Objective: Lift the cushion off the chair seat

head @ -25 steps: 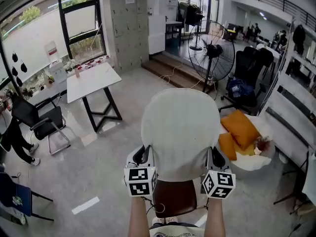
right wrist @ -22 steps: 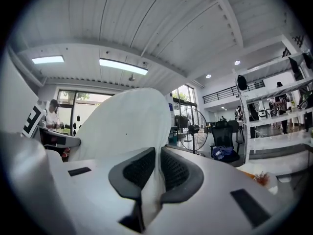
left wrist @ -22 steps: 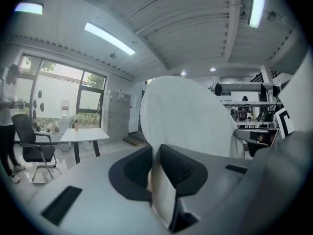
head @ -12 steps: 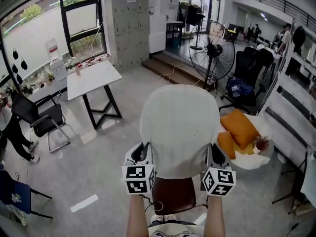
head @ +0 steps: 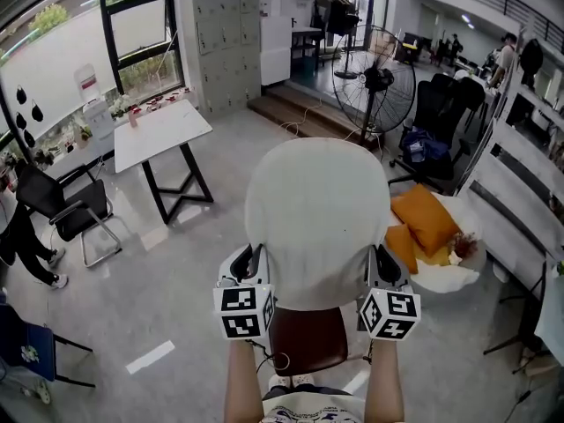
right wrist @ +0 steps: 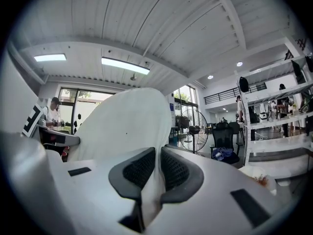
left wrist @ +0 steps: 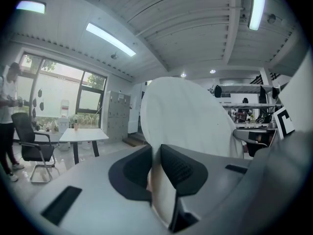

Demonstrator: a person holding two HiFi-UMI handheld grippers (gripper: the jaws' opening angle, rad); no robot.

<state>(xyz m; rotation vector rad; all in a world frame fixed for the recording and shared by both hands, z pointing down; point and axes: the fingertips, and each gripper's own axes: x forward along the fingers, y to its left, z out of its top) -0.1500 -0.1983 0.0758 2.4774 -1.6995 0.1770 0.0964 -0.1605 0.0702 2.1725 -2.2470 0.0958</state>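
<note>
I hold a round white cushion up in the air, flat and level, above a chair with a dark brown seat. My left gripper is shut on the cushion's left edge, and its dark pads pinch the white fabric in the left gripper view. On the opposite edge my right gripper is shut too, with the cushion squeezed between its pads. The cushion hides most of the chair below it.
A white table with black legs stands at the left, a black chair and a person beside it. A floor fan is behind. Orange cushions lie on a white seat at right. Office chairs and shelving line the right.
The cushion and both grippers keep their hold and place. The view has shifted slightly, so the room sits a little lower and leftward in the picture.
</note>
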